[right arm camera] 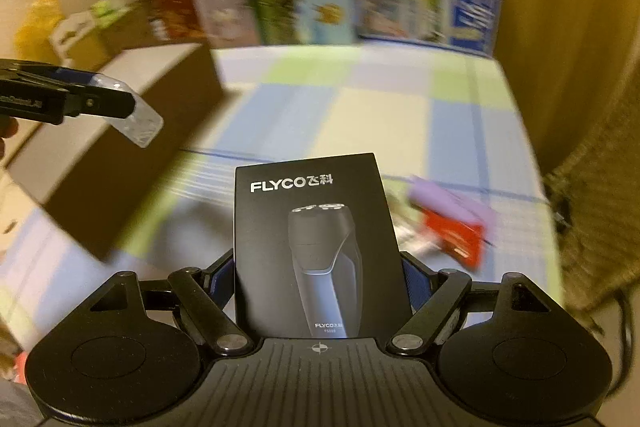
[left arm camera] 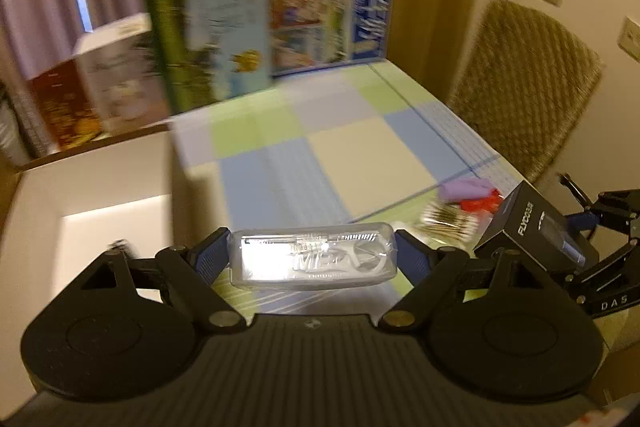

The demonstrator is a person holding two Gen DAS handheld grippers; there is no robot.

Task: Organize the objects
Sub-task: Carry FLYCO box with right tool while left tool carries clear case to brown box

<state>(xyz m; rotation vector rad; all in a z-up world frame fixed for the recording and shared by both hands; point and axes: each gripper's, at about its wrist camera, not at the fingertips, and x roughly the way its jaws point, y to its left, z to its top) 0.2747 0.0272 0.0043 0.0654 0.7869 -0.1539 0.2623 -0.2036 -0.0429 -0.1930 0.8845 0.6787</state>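
Note:
My left gripper point(left arm camera: 313, 255) is shut on a clear plastic case point(left arm camera: 313, 254) and holds it above the table, beside the open cardboard box point(left arm camera: 100, 187). The case also shows in the right wrist view point(right arm camera: 138, 121), next to the box point(right arm camera: 132, 131). My right gripper point(right arm camera: 318, 279) is shut on a black FLYCO shaver box point(right arm camera: 316, 247), held upright above the table; the shaver box also shows at the right of the left wrist view point(left arm camera: 536, 231).
A checked tablecloth point(left arm camera: 320, 155) covers the table. Picture books point(left arm camera: 208, 31) stand along the far edge. A purple item point(right arm camera: 452, 203), a red packet point(right arm camera: 456, 235) and a cotton-swab pack point(left arm camera: 448, 221) lie at the right. A wicker chair point(left arm camera: 528, 83) stands beyond the right edge.

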